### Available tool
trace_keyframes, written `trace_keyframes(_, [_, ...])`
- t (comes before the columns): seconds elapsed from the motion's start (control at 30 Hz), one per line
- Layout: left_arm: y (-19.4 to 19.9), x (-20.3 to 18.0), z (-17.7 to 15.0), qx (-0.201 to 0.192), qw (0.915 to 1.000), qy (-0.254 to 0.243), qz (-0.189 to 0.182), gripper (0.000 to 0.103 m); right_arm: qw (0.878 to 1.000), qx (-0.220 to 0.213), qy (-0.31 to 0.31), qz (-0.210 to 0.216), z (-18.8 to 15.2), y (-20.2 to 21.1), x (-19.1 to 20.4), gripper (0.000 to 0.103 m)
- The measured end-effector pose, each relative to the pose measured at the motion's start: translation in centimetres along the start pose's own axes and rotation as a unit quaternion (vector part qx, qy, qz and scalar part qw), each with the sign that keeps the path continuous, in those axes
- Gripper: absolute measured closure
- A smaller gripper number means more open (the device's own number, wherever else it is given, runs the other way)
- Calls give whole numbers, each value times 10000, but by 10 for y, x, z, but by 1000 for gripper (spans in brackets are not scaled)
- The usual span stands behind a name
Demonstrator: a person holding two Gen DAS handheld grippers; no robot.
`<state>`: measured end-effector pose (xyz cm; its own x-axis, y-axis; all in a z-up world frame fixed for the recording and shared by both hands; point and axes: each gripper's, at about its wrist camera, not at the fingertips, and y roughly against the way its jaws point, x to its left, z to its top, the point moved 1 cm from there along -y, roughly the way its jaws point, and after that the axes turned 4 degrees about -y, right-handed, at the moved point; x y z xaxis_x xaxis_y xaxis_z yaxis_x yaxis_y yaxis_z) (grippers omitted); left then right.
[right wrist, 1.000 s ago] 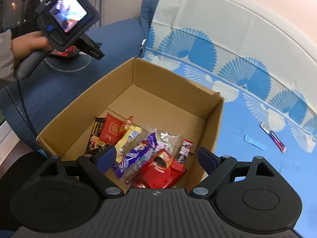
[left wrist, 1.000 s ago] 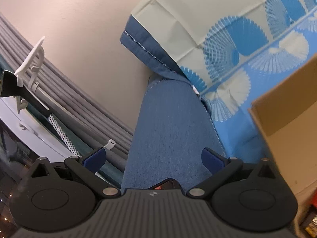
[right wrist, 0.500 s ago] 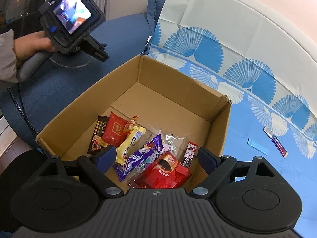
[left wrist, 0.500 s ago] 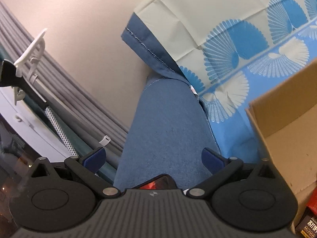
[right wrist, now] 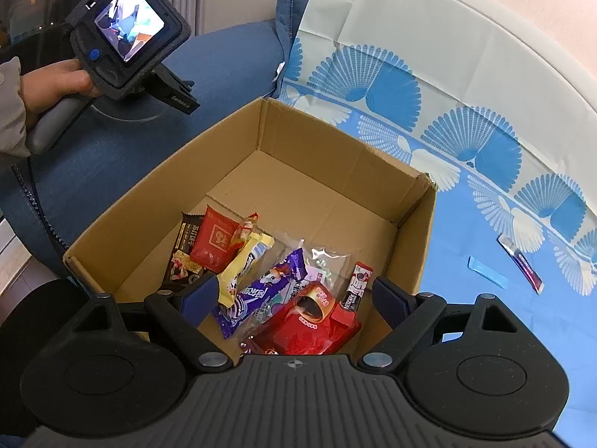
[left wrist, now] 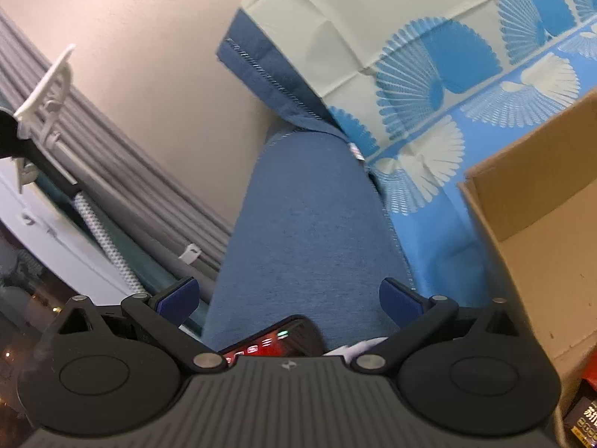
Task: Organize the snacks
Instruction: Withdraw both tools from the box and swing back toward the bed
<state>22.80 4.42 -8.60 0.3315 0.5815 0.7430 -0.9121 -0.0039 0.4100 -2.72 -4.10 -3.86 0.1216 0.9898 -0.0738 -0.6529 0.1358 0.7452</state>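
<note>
Brown cardboard box (right wrist: pixel 335 171) on the blue fan-print cloth (right wrist: pixel 466 224) already holds most wrapped snacks (right wrist: pixel 283 283), while two slim sachets (right wrist: pixel 518 261) lie outside; right gripper (right wrist: pixel 294 298) and left gripper (left wrist: pixel 289 295) both gape empty.

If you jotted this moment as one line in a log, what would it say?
left gripper: open, empty, over sofa arm | right gripper: open, empty, above cardboard box | snacks in box | two sachets outside on cloth
</note>
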Motion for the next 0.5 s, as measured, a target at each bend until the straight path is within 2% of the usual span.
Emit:
trace_keyframes(0.17, [7,-19,5,-194,9995,-214,-91,0,10000,37,12,-7,0,-3,0,13])
trace_keyframes(0.27, [4,-26,4,-164,9995,-267,-27,0,10000,45,20,1,0,-4,-1,13])
trace_keyframes(0.37, [0,-24,5,-56,9998,-165,-82,0,10000,75,3,-3,-1,-5,-2,13])
trace_keyframes(0.5, [7,-29,11,-126,9995,-171,-213,0,9999,97,-40,-17,-2,-7,-5,13])
